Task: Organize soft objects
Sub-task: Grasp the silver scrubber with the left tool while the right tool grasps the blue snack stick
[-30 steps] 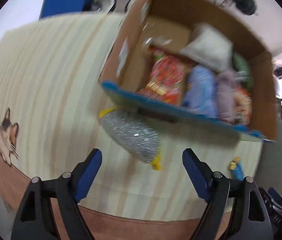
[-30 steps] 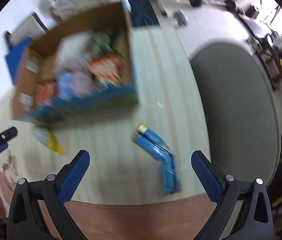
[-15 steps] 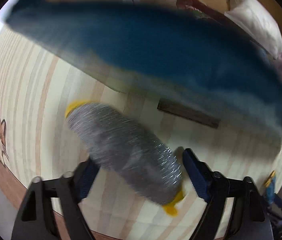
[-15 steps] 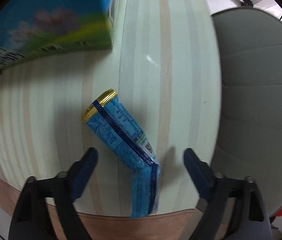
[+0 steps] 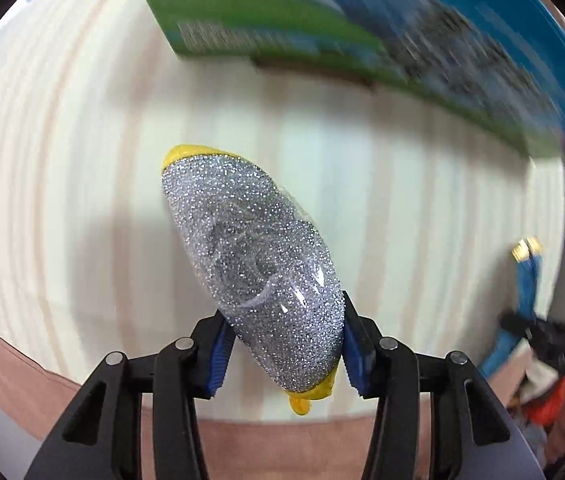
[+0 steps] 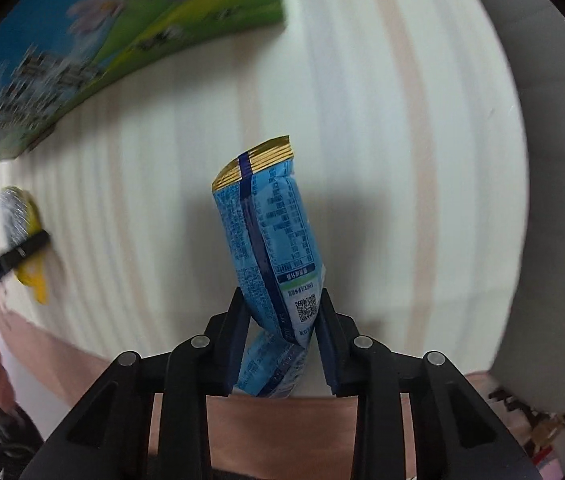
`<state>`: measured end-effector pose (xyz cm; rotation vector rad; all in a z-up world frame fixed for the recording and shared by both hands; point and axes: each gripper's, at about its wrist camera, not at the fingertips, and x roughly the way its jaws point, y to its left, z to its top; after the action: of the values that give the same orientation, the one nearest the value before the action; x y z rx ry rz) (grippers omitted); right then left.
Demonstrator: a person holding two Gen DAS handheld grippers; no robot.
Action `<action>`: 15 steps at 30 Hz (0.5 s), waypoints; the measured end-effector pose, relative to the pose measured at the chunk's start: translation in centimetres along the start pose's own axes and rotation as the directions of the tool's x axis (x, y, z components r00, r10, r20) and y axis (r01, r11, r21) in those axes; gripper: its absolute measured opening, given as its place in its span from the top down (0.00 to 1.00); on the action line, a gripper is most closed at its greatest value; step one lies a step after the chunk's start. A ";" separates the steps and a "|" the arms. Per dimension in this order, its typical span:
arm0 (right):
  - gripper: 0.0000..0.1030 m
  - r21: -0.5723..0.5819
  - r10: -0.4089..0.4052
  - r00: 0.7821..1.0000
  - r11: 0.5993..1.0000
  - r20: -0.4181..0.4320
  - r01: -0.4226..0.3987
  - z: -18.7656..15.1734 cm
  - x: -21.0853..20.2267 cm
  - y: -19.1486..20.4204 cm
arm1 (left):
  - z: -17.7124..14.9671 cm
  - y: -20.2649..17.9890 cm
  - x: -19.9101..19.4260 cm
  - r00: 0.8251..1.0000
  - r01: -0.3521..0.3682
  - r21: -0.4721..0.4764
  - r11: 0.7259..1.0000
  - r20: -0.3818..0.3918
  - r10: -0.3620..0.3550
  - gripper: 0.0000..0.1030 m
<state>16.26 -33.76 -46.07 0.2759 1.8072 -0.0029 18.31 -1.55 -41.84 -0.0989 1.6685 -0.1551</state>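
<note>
left tool point(image 5: 284, 354) grips glitter pouch point(image 5: 254, 256) — right tool point(image 6: 282, 346) seemingly pinches blue packet point(image 6: 270, 248)

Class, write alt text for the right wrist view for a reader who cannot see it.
The right gripper pinches a blue snack packet with a gold sealed end, over a striped tablecloth. A colourful box stands behind, upper left; at the far left lies a silver packet.

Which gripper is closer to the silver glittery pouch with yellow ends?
Left. The left gripper has just been closing and now clamps the silver glittery pouch between its pads. The right gripper is off to the side, gripping the blue snack packet.
</note>
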 end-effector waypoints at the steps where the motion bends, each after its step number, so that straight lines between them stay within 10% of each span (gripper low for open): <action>1: 0.67 -0.010 0.002 1.000 1.000 -0.004 -0.002 -0.5 0.3 0.2 | -0.6 0.1 0.1 0.999 0.032 -0.009 0.999 -0.013 -0.032 0.55; 6: 0.66 -0.063 -0.023 1.000 0.998 -0.004 0.022 -1.7 1.1 1.5 | -1.5 2.4 0.5 0.978 0.195 -0.179 0.964 -0.042 -0.206 0.53; 10: 0.40 -0.032 0.021 1.000 0.999 -0.019 -0.022 -1.8 1.2 1.8 | -0.6 2.1 0.0 0.987 0.144 -0.163 0.976 -0.047 -0.154 0.53; 15: 0.39 -0.029 0.026 0.999 0.999 -0.031 -0.027 -0.3 1.7 2.3 | 0.9 1.1 0.3 0.995 0.071 -0.171 0.983 -0.054 -0.081 0.52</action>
<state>16.08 -31.14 -47.27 0.2797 1.8328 0.0470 19.18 -0.60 -42.41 -0.2886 1.7382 -0.0742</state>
